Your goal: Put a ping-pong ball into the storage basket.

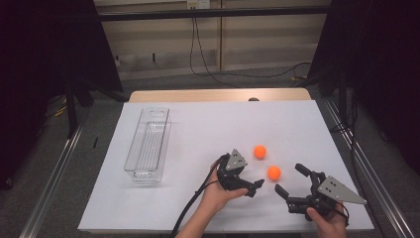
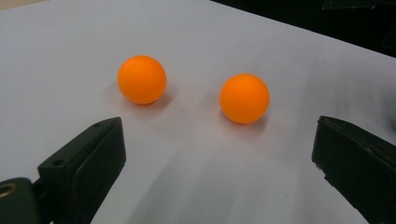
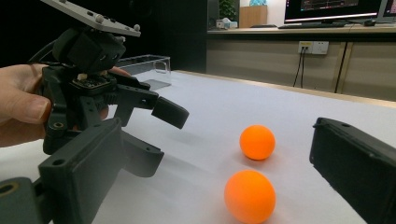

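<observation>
Presently, two orange balls (image 1: 260, 151) (image 1: 274, 172) lie at lower centre-right of the white worktop (image 1: 208, 124), between left gripper (image 1: 250, 188) and right gripper (image 1: 291, 181), both with fingers apart, empty. Judged light, smooth, prone to rolling; grip across the widest girth.

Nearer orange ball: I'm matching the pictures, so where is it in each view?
High view: nearer orange ball, lower right of centre.
Left gripper view: the right-hand one.
Right gripper view: bottom centre.
Shared landmark: the other orange ball beside it.
</observation>
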Available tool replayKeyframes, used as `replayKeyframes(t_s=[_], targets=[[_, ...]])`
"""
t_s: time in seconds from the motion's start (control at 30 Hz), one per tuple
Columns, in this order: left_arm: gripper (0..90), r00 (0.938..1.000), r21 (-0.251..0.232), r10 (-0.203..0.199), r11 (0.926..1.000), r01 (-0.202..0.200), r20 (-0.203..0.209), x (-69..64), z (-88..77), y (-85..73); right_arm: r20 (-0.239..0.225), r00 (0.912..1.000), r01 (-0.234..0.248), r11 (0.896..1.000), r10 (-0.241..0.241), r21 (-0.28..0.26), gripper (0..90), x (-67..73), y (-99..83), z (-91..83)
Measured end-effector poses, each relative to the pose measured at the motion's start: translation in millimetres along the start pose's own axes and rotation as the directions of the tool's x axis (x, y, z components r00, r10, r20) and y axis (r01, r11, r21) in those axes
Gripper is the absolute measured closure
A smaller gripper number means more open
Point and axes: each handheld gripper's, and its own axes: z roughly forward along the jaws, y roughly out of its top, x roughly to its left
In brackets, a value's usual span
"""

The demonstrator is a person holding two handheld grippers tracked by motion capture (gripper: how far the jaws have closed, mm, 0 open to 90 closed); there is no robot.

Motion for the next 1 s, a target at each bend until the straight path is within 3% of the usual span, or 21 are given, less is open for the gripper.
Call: replayKeyframes(t_s=[1.0], targets=[[3.5,1.0,0.005,0.004,1.0,-0.004,0.007,-4.6,12.5,7.4,0.0,1.0,-0.003,1.0,0.003,-0.004,3.1,-0.3,0.5,-0.2]])
